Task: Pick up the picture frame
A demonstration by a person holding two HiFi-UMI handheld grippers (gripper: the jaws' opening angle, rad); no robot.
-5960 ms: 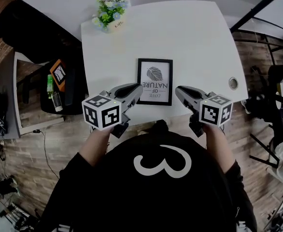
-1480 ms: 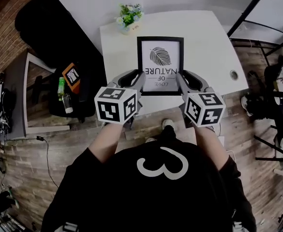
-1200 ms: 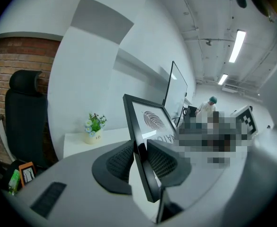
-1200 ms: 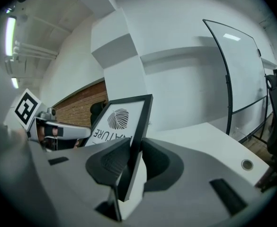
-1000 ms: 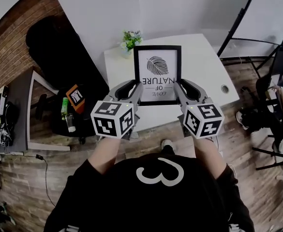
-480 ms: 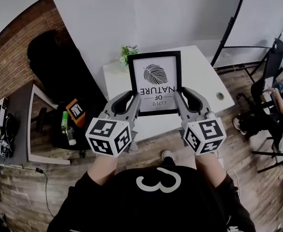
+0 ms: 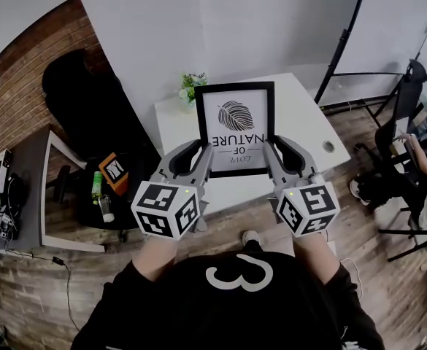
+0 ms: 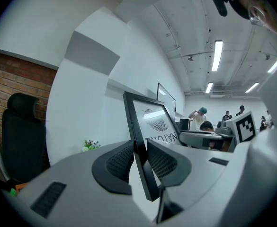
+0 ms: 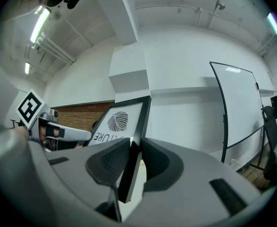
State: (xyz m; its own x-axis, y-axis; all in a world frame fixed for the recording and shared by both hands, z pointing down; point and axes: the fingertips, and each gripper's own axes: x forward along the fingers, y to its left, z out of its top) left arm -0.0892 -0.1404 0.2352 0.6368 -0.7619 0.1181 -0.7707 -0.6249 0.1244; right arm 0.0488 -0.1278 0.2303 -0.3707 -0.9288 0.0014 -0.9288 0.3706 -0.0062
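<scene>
Picture frame [image 7: 235, 126] was up above table [image 7: 304, 122], btwn L claw [image 7: 206, 150] pinching its left edge & R claw [image 7: 270, 148] pinching its right edge.

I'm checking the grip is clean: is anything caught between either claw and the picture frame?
Nothing visible does. The left claw and the right claw each pinch a side edge of the picture frame directly.
</scene>
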